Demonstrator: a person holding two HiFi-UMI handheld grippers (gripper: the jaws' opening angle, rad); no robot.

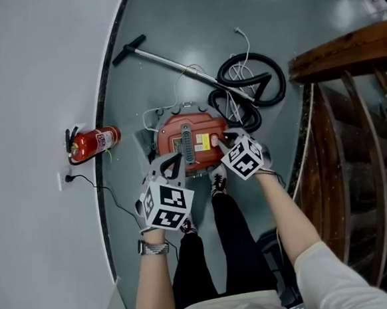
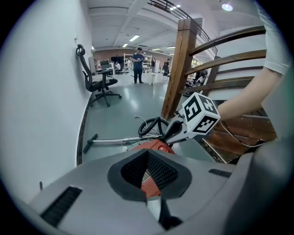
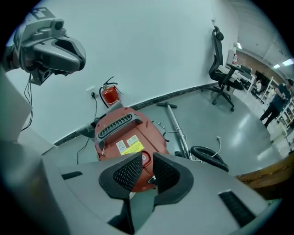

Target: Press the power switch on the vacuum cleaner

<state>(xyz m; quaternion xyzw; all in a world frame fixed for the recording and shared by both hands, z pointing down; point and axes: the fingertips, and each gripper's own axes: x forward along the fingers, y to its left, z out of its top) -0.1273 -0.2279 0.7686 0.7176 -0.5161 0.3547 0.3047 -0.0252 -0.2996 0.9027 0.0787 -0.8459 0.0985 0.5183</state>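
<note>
Right tool (image 3: 147, 172) hangs above the vacuum cleaner (image 1: 189, 141), tilted steeply down, its jaws partly apart with nothing held between the pads. Seen along those jaws, a small round button (image 3: 144, 159) sits in the gap, just ahead of and below the tips. I take it to be the power switch. It lies on the near rim of the red housing, just this side of the yellow label. The tips look clear of the housing, with no contact evident. Left tool (image 2: 149, 172) is off to the left of the right tool and held back from the canister. Its tips are together and it is empty. The canister stands on the floor directly under both tools, with its hose (image 1: 251, 79) and wand (image 1: 166, 60) lying beyond it. Step in hand, as I judge it, is positioning over the switch; nothing here shows whether a press has been made. As the jaws stand, the gap straddles the button, so a straight descent could put a tip on either side of it. The next move calls for closing the jaws or shifting slightly sideways, then a short, firm push down with one tip. The left tool need only keep clear.
</note>
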